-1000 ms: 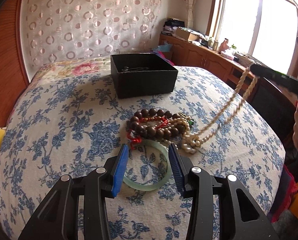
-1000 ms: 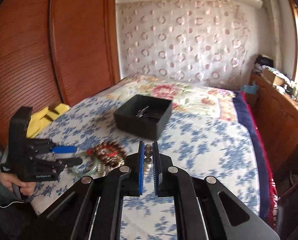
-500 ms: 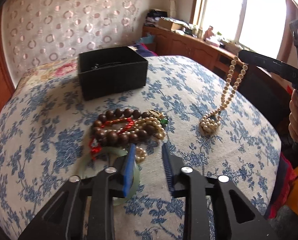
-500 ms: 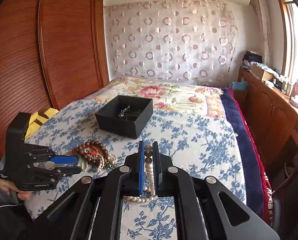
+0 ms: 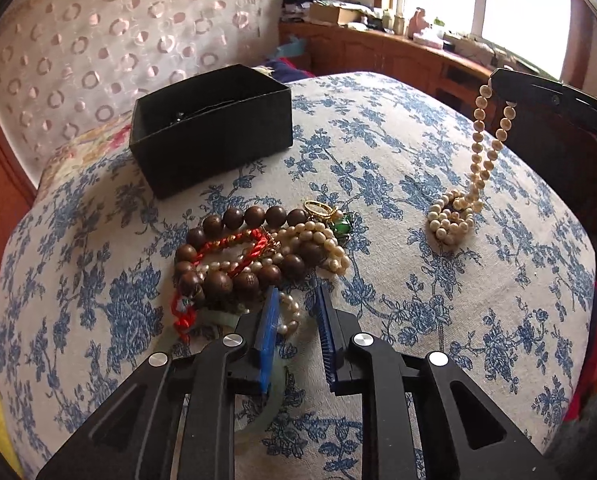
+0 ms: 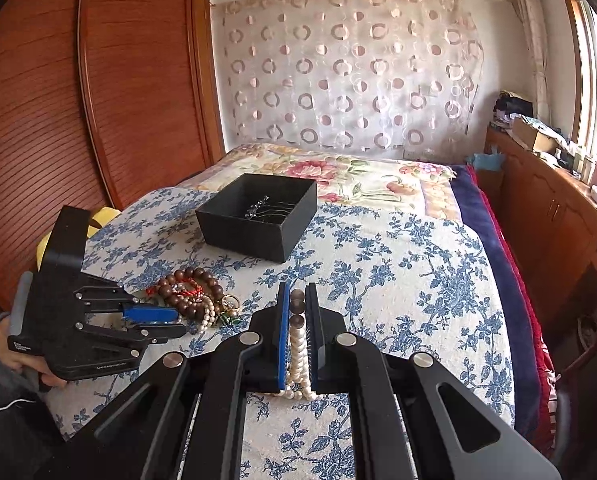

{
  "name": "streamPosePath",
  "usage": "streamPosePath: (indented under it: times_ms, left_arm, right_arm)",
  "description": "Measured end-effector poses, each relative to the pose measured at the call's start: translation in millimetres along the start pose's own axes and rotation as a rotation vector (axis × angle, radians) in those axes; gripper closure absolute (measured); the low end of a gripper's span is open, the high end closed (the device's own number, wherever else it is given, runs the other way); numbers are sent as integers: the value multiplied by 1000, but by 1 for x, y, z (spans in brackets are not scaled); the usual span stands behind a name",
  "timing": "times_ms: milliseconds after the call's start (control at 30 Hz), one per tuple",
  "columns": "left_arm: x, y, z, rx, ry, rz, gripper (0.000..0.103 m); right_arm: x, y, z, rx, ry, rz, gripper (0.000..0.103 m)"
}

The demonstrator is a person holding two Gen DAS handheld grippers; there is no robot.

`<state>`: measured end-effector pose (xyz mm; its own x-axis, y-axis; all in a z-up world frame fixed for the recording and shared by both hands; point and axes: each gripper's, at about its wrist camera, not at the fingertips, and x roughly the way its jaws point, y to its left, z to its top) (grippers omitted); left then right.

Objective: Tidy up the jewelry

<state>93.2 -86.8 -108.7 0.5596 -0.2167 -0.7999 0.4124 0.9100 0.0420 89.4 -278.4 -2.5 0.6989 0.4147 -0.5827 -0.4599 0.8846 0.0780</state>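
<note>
Right gripper [image 6: 296, 312]: jaws narrow, clamped on a pearl necklace [image 5: 483, 148]. The strand hangs from the fingertips; its lower end lies coiled on the blue-flowered bedspread [image 5: 418, 280] directly below them.

Left gripper [image 5: 296, 312]: jaws closing, angled down at the near edge of the jewelry pile [image 5: 254, 252]. A short run of small pearl beads [image 5: 288, 316] lies between the blue pads [image 5: 269, 320]; whether the pads press on it cannot be told. A pale green bangle [image 5: 272, 404] lies under the left finger, partly hidden.

Pile, just ahead of the left fingertips: dark wooden bead bracelet [image 5: 234, 248], red cord [image 5: 234, 242], gold ring [image 5: 318, 209], green stone piece [image 5: 340, 226].

Black open box [image 5: 218, 136] beyond the pile, well ahead of both grippers; a thin metallic item [image 6: 258, 206] lies inside.
</note>
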Motion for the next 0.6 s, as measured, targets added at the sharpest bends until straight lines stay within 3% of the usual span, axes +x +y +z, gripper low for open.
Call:
streamPosePath:
  times_ms: [100, 133, 267, 600]
  left_arm:
    - [0, -1, -1, 15, -1, -9, 90]
    - [-1, -2, -2, 17, -4, -23, 99]
    - [-7, -2, -3, 9, -16, -27, 99]
    - [-87, 18, 27, -59, -219, -87, 99]
  right_arm:
    - [0, 0, -1, 1, 0, 3, 94]
    - [1, 0, 0, -1, 2, 4, 94]
    - [3, 4, 1, -12, 6, 5, 94]
    - [-2, 12, 12, -32, -18, 8, 94]
